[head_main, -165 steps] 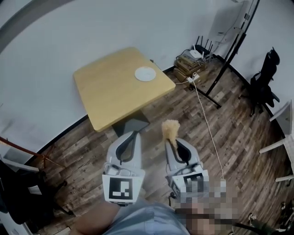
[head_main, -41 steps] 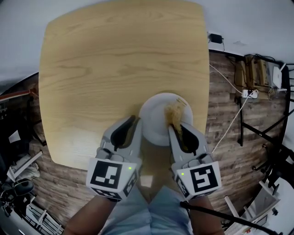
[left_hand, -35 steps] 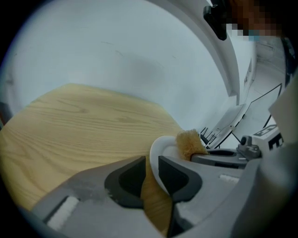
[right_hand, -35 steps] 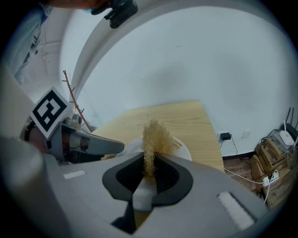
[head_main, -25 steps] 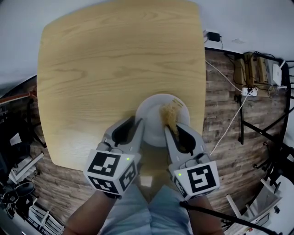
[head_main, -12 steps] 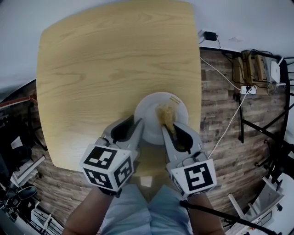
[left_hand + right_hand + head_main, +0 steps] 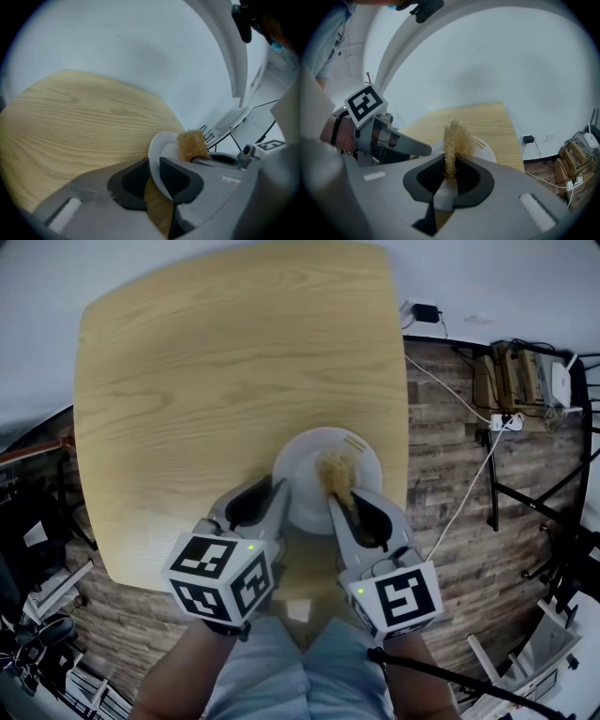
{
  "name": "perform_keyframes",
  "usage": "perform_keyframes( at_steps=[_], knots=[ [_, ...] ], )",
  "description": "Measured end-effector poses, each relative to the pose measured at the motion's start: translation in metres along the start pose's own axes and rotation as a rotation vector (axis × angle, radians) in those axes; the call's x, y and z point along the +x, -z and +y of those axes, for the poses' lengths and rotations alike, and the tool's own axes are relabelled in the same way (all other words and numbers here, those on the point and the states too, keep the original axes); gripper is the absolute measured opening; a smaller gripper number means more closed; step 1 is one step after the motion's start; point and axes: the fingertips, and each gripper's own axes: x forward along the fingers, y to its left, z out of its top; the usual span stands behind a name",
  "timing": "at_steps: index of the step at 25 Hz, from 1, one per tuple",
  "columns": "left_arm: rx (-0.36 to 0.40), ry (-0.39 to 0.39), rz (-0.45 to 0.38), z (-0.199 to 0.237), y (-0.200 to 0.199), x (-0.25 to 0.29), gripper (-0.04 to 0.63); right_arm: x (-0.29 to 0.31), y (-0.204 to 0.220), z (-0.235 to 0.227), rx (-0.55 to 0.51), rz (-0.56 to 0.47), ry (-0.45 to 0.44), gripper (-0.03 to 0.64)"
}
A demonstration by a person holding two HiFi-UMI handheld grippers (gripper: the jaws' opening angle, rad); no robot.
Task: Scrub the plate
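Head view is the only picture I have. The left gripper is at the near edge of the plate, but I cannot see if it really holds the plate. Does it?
Observer: Yes. In the left gripper view the left gripper is shut on the rim of the plate, with one jaw on each side of it.
Operator: And the scrubber, how is it held?
Observer: The right gripper view shows the right gripper shut on the scrubber, with its lower end pinched between the jaws.
Operator: Does the scrubber touch the plate?
Observer: Seen from the side in the left gripper view, it lies against the plate's face. I see no gap.
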Motion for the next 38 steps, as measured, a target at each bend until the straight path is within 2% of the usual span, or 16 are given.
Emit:
perform_keyframes(
  at_steps=[5,9,13,20,24,27,31,38],
  knots=[
    [-0.061,0.024,0.007,0.001,-0.001,0.0,0.083,0.0,0.0,0.001,0.01,0.008,-0.015,0.044],
    [-0.037,0.01,-0.008,0.001,-0.008,-0.005,0.08,0.003,0.0,0.007,0.009,0.024,-0.042,0.044],
    [0.013,0.001,-0.019,-0.003,-0.017,-0.008,0.074,0.004,-0.002,0.006,0.061,0.027,-0.07,0.044],
    [0.036,0.003,-0.018,-0.008,-0.022,-0.013,0.067,-0.006,-0.017,-0.022,-0.011,0.084,0.054,0.044],
    [0.057,0.01,-0.018,-0.014,-0.024,-0.015,0.067,0.002,-0.014,-0.028,-0.024,0.158,0.067,0.044],
    [0.099,0.022,-0.028,-0.021,-0.028,-0.017,0.067,0.011,-0.016,-0.024,-0.038,0.185,0.05,0.043],
    [0.153,0.027,-0.035,-0.027,-0.032,-0.02,0.067,0.021,-0.027,-0.007,-0.056,0.163,-0.014,0.043],
    [0.168,0.038,-0.03,-0.032,-0.031,-0.019,0.067,0.022,-0.032,0.024,-0.065,0.146,-0.137,0.043]
  ],
)
